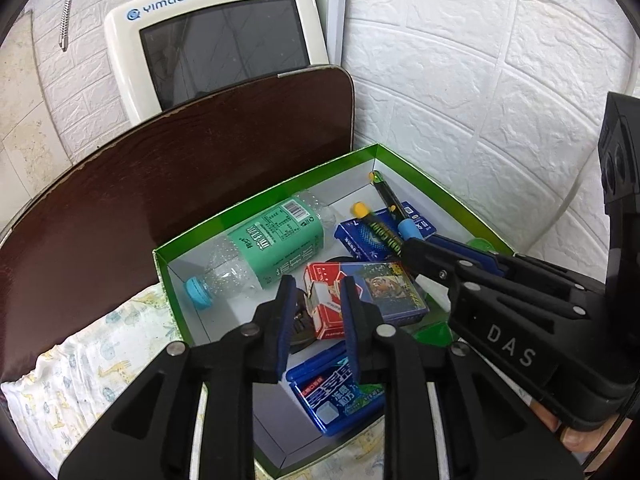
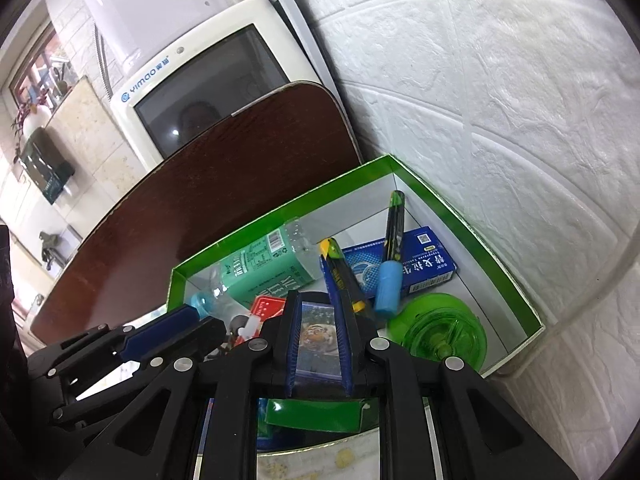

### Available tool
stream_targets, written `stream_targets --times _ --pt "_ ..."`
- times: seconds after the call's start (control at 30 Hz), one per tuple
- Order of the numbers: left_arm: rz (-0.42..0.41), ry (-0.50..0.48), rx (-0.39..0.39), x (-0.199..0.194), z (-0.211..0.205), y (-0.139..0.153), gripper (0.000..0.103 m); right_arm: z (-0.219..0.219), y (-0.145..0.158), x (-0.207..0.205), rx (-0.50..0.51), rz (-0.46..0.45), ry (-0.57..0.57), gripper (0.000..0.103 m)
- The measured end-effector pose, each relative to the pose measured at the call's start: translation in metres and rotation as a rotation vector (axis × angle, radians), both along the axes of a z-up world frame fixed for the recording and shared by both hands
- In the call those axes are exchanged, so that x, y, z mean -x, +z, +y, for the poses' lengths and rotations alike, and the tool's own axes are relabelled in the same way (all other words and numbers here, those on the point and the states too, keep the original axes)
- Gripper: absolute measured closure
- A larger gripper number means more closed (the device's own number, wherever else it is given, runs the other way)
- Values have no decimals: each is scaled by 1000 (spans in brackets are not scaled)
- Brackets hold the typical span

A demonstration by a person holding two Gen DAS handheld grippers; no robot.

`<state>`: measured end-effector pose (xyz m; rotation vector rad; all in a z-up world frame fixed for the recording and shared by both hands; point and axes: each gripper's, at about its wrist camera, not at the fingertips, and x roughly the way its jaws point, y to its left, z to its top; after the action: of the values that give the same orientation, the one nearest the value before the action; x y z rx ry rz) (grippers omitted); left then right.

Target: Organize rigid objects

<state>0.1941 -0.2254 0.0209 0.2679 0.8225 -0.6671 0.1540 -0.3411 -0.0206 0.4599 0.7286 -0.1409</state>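
A green-rimmed cardboard box point(image 1: 280, 184) holds a green-labelled bottle point(image 1: 272, 240), a blue carton point(image 1: 360, 236), two markers point(image 1: 390, 208), a red card pack point(image 1: 326, 308), a tiger-picture box point(image 1: 384, 292) and a blue gum tin point(image 1: 336, 396). My left gripper point(image 1: 316, 304) is open over the red pack, empty. My right gripper point(image 2: 318, 320) straddles the tiger-picture box point(image 2: 318, 336), with both pads against its sides. It also shows in the left wrist view point(image 1: 424, 256). A green round item point(image 2: 444, 332) lies at the right.
A dark brown board point(image 1: 180, 172) leans behind the box, in front of a white Yimao appliance point(image 1: 216, 40). A white embossed wall point(image 1: 480, 80) is on the right. A giraffe-print cloth point(image 1: 80, 380) covers the surface to the left of the box.
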Motion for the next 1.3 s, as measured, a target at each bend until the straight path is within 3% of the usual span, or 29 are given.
stream_targets --times 0.47,0.6,0.77,0.83,0.93,1.2,1.3 --pt "-77 43 22 20 37 16 45 27 19 24 72 -7 -1 85" --pt "-101 48 -1 29 49 13 42 32 22 38 79 -11 -8 84" --pt "-94 51 10 36 65 10 35 39 20 60 109 7 -30 71" --pt "-89 54 22 38 71 10 35 44 21 67 134 12 -40 53" --pt "-83 59 40 44 79 12 34 51 25 81 167 -8 -57 39" --pt "-128 58 77 65 102 24 28 63 32 102 192 -17 -91 38" --pt "-144 66 97 70 110 29 25 70 33 106 210 -16 -90 31"
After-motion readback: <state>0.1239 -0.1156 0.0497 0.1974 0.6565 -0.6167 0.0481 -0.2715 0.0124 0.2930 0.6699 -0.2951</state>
